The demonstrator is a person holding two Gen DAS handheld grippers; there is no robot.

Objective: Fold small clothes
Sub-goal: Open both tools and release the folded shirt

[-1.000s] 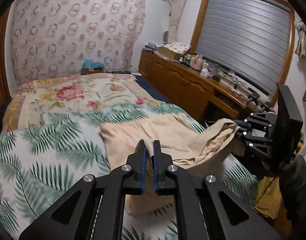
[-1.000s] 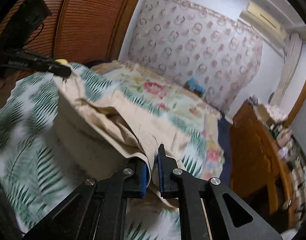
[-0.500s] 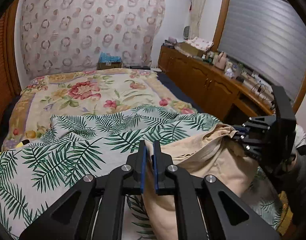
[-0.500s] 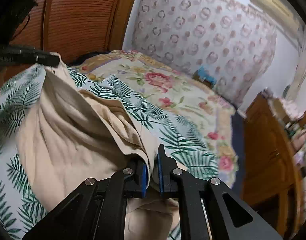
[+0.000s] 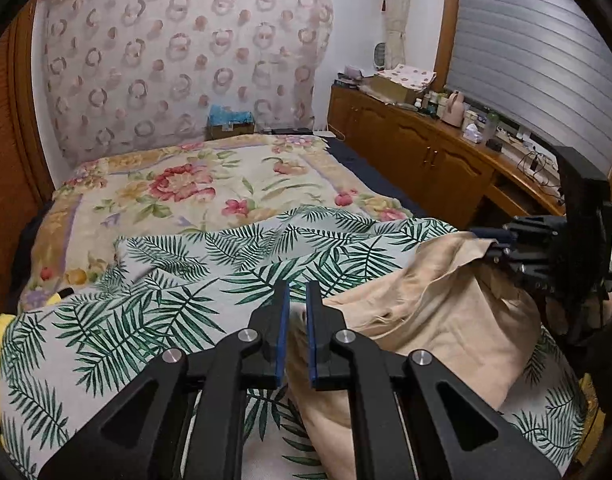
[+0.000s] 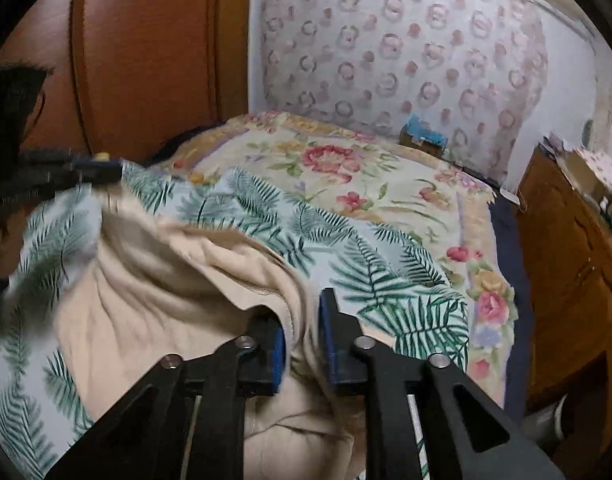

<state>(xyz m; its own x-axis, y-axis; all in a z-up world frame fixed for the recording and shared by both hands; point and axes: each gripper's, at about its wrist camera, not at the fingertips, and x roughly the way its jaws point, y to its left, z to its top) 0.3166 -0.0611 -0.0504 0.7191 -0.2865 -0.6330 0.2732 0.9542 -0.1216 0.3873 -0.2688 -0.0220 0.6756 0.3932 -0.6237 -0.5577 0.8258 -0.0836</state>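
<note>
Scene: I am holding a two-finger claw in each hand over a bed (image 5: 106,360) covered by a palm-leaf sheet, with a floral quilt (image 5: 194,188) beyond it at 12 o'clock.
Task's thing: a beige garment (image 5: 445,320) lies bunched on the palm-leaf sheet, at 3 to 5 o'clock in my left view and at 7 to 9 o'clock in my right view (image 6: 154,300).
Left claw (image 5: 297,334): its blue-padded jaws are nearly together, clamped on a corner of the beige cloth, which rises between them at 6 o'clock.
Right claw (image 6: 304,344): its jaws are opening now; a fold of the beige cloth hangs in the gap, resting against the left pad and clear of the other.
What has changed: a second ago the garment was stretched wide and lifted between my two claws; since then both have swept it across and lowered it, so it now sits doubled over in a soft heap, and my right claw, clamped until half a second ago, is letting go.
Meaning for the task: I judge one fold has been laid and is being released; the heap looks wrinkled, so smoothing or another fold probably remains.
Surroundings: a wooden cabinet (image 5: 417,152) with bottles stands at 2 o'clock in my left view.
Writing: no brand, label or readable text shows in either view.
</note>
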